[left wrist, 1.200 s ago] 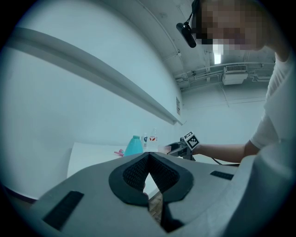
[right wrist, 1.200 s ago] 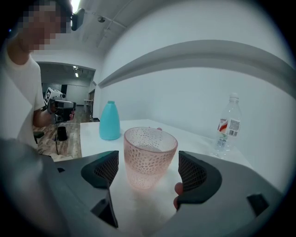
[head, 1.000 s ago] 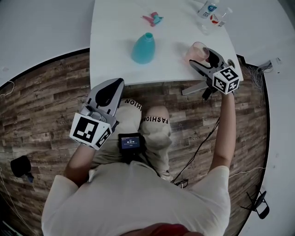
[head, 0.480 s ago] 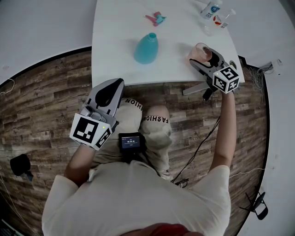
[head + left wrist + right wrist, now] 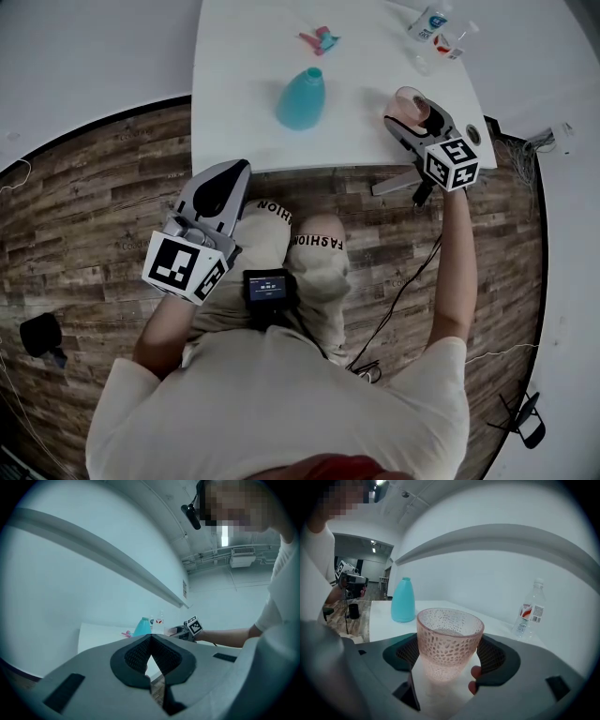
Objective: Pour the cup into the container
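- The right gripper [image 5: 449, 654] has its jaws closed on a pink dimpled glass cup [image 5: 449, 641], one dark ribbed pad pressed to each side of the lower wall.
- The cup stands upright with its rim level. It is translucent, and any contents cannot be made out.
- In the head view the cup [image 5: 409, 103] sits above the near right part of the white table [image 5: 244, 103], with the right gripper [image 5: 418, 114] reaching in from the table's front edge. Whether its base touches the tabletop cannot be told.
- The teal narrow-necked container [image 5: 302, 98] stands upright near the middle of the table, well apart from the cup and to its left. It also shows behind the cup in the right gripper view [image 5: 403, 601].
- A clear water bottle with a red label [image 5: 529, 609] stands at the table's far right corner.
- The left gripper [image 5: 232, 171] hangs off the table above the person's lap. Its jaws are closed tip to tip with nothing between them [image 5: 150, 638].
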`<state>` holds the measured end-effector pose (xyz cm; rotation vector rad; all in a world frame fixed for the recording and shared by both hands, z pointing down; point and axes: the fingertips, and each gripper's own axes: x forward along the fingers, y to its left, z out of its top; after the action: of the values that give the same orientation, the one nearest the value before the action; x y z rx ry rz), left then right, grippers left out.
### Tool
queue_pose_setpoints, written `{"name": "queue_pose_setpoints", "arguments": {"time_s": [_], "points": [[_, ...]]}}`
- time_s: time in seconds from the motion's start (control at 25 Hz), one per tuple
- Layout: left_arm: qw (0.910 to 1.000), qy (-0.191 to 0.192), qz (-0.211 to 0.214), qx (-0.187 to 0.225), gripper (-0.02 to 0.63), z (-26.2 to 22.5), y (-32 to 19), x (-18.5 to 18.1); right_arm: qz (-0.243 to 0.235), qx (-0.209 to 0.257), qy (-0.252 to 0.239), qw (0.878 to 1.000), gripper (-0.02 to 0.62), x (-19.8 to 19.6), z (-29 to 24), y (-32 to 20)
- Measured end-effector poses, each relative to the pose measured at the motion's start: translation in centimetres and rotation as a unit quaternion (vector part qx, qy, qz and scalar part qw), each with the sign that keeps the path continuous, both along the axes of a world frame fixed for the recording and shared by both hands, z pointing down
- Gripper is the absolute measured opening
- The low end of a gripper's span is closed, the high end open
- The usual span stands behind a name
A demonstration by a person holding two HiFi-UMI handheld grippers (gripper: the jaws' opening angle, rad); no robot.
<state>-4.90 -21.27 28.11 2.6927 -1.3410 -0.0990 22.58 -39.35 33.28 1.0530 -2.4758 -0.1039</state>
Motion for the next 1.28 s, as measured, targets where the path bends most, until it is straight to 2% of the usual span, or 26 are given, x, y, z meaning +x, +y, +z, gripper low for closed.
{"name": "queue_pose_setpoints", "arguments": {"time_s": [0.64, 1.28], "points": [[0.9999, -0.002, 0.003, 0.010, 0.011, -0.8, 0.3, -0.3, 0.027, 0.035, 0.024, 0.999, 0.379, -3.6, -4.2, 1.2], [0.9999, -0.005, 0.012, 0.007, 0.011, -1.1, 0.1, 0.4, 0.076, 0.074, 0.051, 0.993, 0.379, -6.5, -7.7, 1.3]]}}
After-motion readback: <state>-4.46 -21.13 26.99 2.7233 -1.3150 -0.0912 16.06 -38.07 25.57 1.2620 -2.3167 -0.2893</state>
